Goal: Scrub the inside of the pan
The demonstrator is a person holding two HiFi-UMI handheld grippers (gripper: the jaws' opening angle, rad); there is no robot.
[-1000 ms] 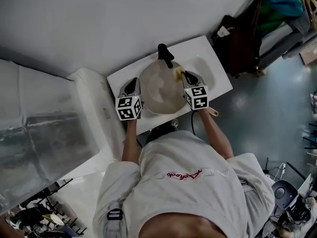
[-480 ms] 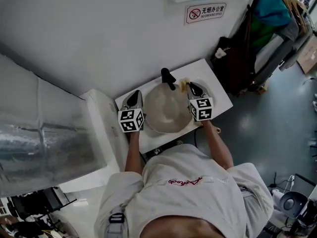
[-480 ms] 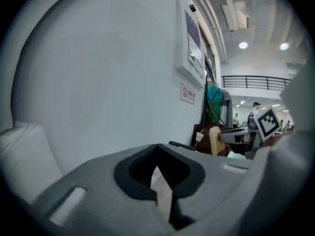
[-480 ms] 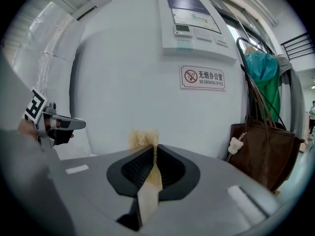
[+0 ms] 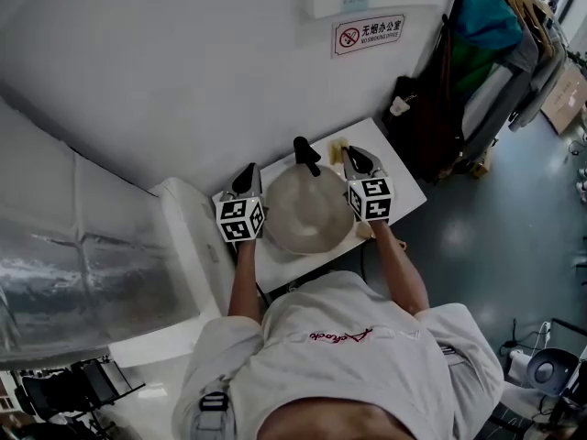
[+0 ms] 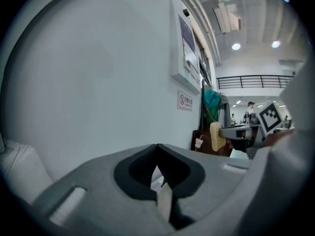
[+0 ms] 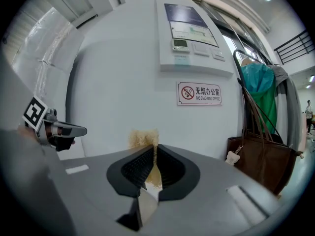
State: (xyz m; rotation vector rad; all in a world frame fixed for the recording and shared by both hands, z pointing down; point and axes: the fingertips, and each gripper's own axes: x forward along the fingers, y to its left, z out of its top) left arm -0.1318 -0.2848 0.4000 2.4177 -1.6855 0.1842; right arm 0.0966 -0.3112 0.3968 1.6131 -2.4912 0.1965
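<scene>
Head view: a person stands at a small white tabletop (image 5: 404, 186) set against a wall, with a gripper in each hand.
Pan: a round, pale pan (image 5: 305, 211) sits mid-tabletop, its black handle (image 5: 304, 154) pointing at the far edge.
Left gripper: the left gripper (image 5: 248, 174) is just beside the pan's left rim; whether it touches the rim cannot be told. In the left gripper view its jaws are pressed together with nothing seen between them.
Right gripper: the right gripper (image 5: 356, 157) is near the far edge, right of the handle. Its jaws pinch a yellowish sponge (image 7: 142, 139).
Step in hand: the sponge appears to be outside the bowl, so it likely has to be brought down onto the inner surface.
Doing it well: keep the pinch firm, press the sponge flat and work round the bowl. The pan may slide on the smooth top, so steadying its rim or handle should help.
Count: one pan, one sponge, two grippers.
</scene>
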